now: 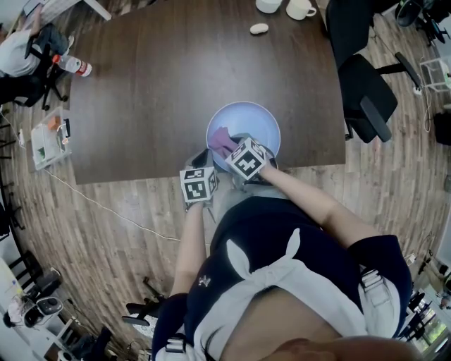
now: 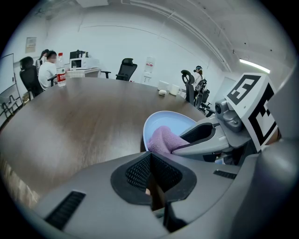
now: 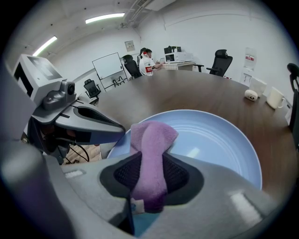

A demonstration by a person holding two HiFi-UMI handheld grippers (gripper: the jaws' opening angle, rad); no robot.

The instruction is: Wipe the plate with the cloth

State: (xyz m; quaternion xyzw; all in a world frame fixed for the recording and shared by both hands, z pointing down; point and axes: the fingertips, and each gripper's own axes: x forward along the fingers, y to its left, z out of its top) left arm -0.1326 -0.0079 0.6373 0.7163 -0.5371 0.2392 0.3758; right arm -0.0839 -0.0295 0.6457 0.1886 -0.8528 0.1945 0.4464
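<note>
A pale blue plate [image 1: 255, 120] lies at the near edge of the dark wooden table [image 1: 162, 92]. My right gripper [image 3: 148, 164] is shut on a purple cloth [image 3: 150, 149]. The cloth's free end lies on the plate [image 3: 210, 140] at its near left side, and it shows as a purple wad [image 1: 223, 139] in the head view. My left gripper [image 2: 150, 161] sits at the plate's near left rim [image 2: 145, 135] with its jaws closed together; they appear to clamp that rim. The cloth [image 2: 162, 139] and the right gripper's fingers [image 2: 201, 137] show just beyond it.
A water bottle [image 1: 72, 65] lies at the table's far left. Two white mugs [image 1: 299, 8] and a small white object [image 1: 259, 29] stand at the far end. A black office chair [image 1: 366, 88] stands to the right of the table. People sit at a far desk [image 2: 46, 70].
</note>
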